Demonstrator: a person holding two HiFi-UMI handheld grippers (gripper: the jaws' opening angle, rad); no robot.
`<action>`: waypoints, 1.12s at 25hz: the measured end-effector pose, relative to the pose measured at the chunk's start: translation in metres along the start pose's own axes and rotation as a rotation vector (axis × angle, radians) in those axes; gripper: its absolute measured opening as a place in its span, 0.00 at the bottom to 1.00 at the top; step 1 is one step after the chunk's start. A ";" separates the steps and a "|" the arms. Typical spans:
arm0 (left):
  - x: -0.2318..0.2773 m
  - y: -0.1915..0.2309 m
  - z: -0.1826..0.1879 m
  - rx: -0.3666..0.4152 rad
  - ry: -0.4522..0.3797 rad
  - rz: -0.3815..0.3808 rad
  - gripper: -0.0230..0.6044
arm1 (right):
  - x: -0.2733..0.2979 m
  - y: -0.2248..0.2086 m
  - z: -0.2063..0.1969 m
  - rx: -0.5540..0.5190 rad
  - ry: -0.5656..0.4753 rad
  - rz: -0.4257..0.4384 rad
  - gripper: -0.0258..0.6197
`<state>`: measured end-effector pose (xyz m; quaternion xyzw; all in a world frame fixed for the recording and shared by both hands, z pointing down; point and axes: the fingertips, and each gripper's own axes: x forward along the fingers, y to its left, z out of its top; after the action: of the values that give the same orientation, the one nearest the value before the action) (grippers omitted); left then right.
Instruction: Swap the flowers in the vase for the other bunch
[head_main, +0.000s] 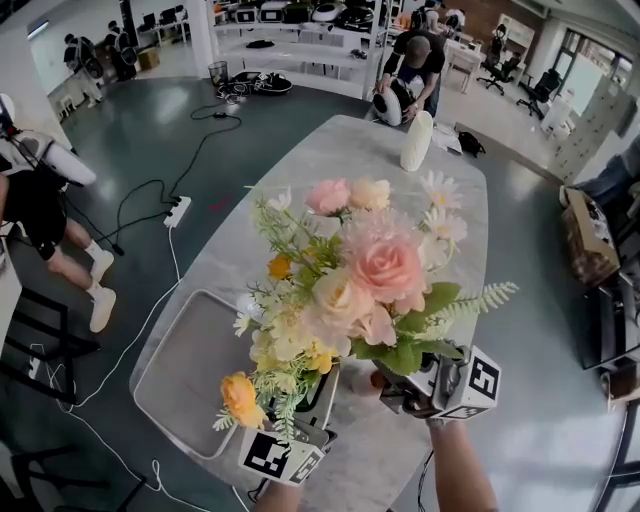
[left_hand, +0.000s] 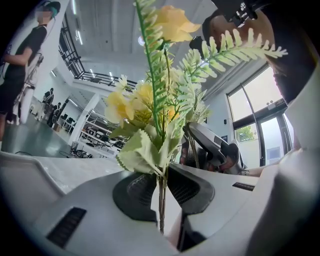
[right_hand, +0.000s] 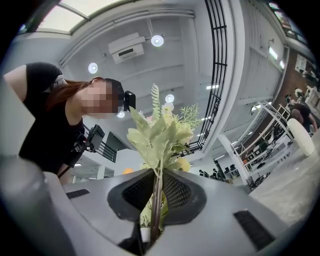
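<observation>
Both bunches are held up over the marble table (head_main: 300, 170). My left gripper (head_main: 308, 402), at the bottom left of the head view, is shut on the thin stems of the yellow bunch (head_main: 285, 345). In the left gripper view the stems (left_hand: 161, 200) stand pinched between the pads under yellow blooms (left_hand: 140, 97). My right gripper (head_main: 392, 384) is shut on the pink bunch (head_main: 380, 265); its stems (right_hand: 155, 205) run up between the pads into green leaves (right_hand: 157, 135). The two bunches overlap. A white vase (head_main: 416, 140) stands at the far end with nothing in it.
A grey tray (head_main: 185, 370) lies on the table's near left. A person (head_main: 415, 60) stands beyond the far end, others at the left. A power strip (head_main: 178, 210) and cables lie on the floor left of the table. The right gripper (left_hand: 215, 150) shows close by in the left gripper view.
</observation>
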<state>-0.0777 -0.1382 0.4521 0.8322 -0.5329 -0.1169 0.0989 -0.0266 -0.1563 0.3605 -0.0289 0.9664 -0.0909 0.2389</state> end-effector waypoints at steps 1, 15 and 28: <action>0.000 -0.002 -0.003 0.001 -0.001 0.001 0.15 | -0.004 0.000 -0.001 0.000 0.004 0.005 0.13; 0.000 0.001 -0.003 0.001 0.001 0.006 0.15 | -0.015 -0.002 -0.012 -0.042 0.030 -0.063 0.13; -0.001 0.010 -0.002 0.019 0.016 0.008 0.15 | -0.022 -0.005 -0.039 -0.172 0.108 -0.274 0.14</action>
<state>-0.0856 -0.1415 0.4569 0.8319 -0.5365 -0.1050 0.0958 -0.0253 -0.1524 0.4057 -0.1757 0.9690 -0.0411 0.1687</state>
